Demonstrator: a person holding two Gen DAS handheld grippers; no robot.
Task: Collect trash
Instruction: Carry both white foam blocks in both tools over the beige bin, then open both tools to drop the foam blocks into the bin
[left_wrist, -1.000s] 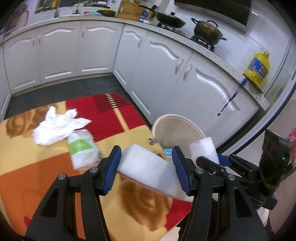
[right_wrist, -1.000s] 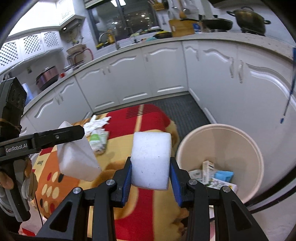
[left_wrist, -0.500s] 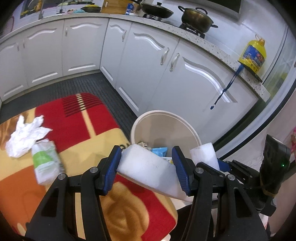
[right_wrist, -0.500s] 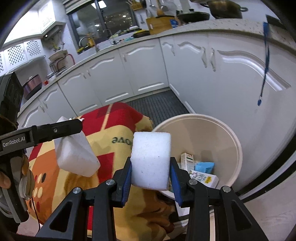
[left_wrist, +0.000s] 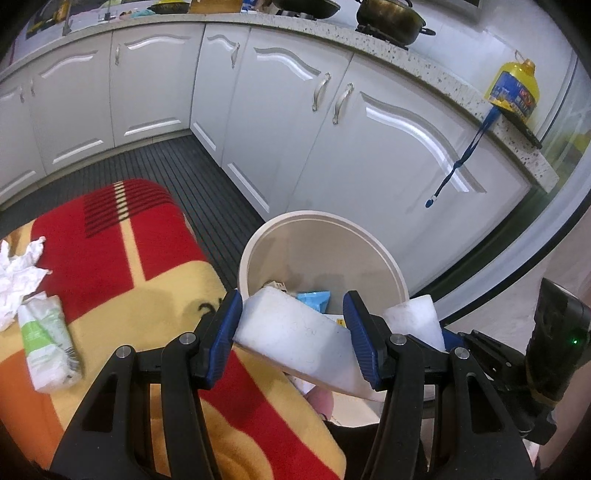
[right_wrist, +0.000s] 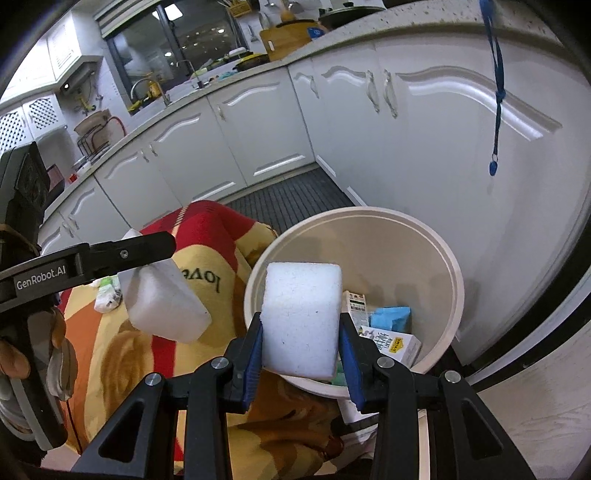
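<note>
The left gripper (left_wrist: 291, 332) pinched a long white foam block (left_wrist: 295, 334) slanted across its blue pads, hanging over the near rim of the bin (left_wrist: 388, 258). The right gripper (right_wrist: 301, 345) clamped a second foam block (right_wrist: 301, 317) upright, also over the near rim, the two blocks apart. In the bin lay a small carton (right_wrist: 356, 302), a blue packet (right_wrist: 391, 317) and a flat box (right_wrist: 395, 343) — the far half of its mouth stood open. A blanket (left_wrist: 147, 295) touched the bin's left side, with crumpled tissue (left_wrist: 18, 273) and a wipes pack (left_wrist: 48, 347) on it, well away from the bin. White cabinets (left_wrist: 332, 147) stood close behind the bin — a blue lanyard (left_wrist: 461, 158) hung down their front
</note>
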